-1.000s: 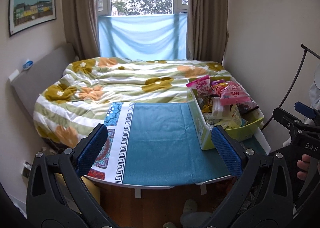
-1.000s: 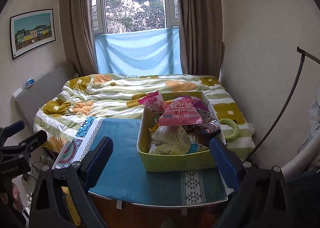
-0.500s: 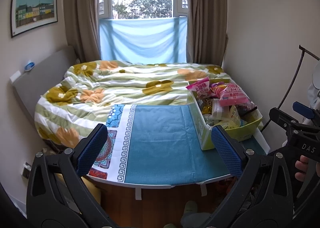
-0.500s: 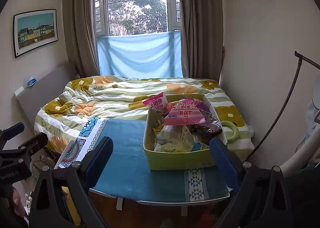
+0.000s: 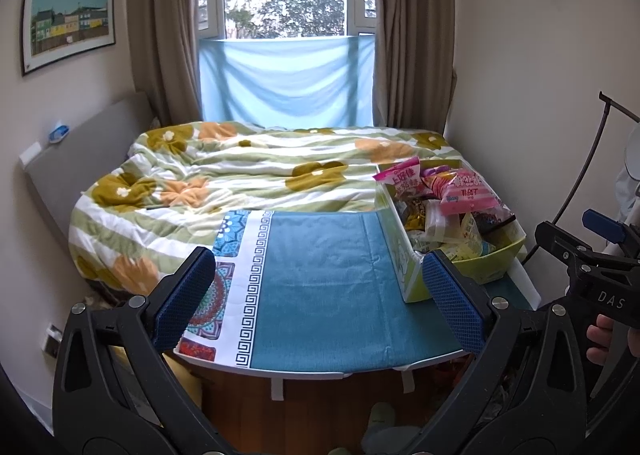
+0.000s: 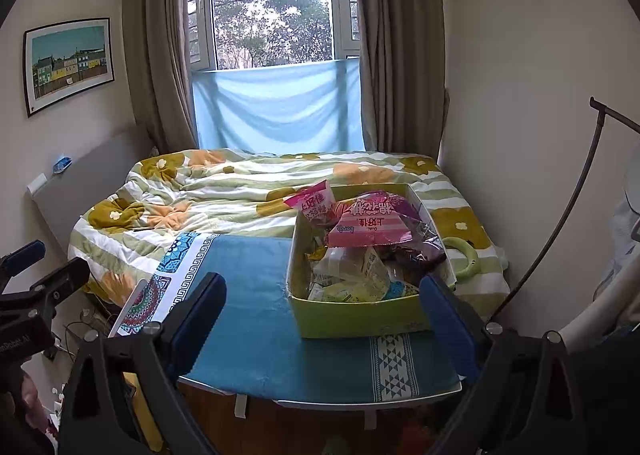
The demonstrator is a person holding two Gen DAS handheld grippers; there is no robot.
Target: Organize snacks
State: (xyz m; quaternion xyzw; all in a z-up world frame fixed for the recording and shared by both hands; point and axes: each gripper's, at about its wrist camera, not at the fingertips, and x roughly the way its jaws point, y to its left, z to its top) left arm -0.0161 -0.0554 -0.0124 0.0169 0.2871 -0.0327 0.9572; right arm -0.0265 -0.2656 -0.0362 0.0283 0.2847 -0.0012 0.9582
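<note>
A yellow-green box (image 6: 360, 319) full of snack packets stands on the right part of a small table with a blue cloth (image 6: 248, 295). It also shows in the left wrist view (image 5: 408, 279). A pink striped packet (image 6: 370, 229) lies on top of the pile, and it shows in the left wrist view (image 5: 468, 195) too. My left gripper (image 5: 318, 297) is open and empty, held short of the table's front edge. My right gripper (image 6: 324, 321) is open and empty, in front of the box and apart from it.
The table stands against a bed with a green flowered quilt (image 5: 248, 175). A green ring (image 6: 464, 255) lies on the bed right of the box. A dark curved stand (image 6: 560, 223) rises at the right wall. Wooden floor (image 5: 312, 415) lies below the table.
Both grippers have risen and drawn back slightly, so the table and box sit a little lower and farther in view. Both stay open and empty.
</note>
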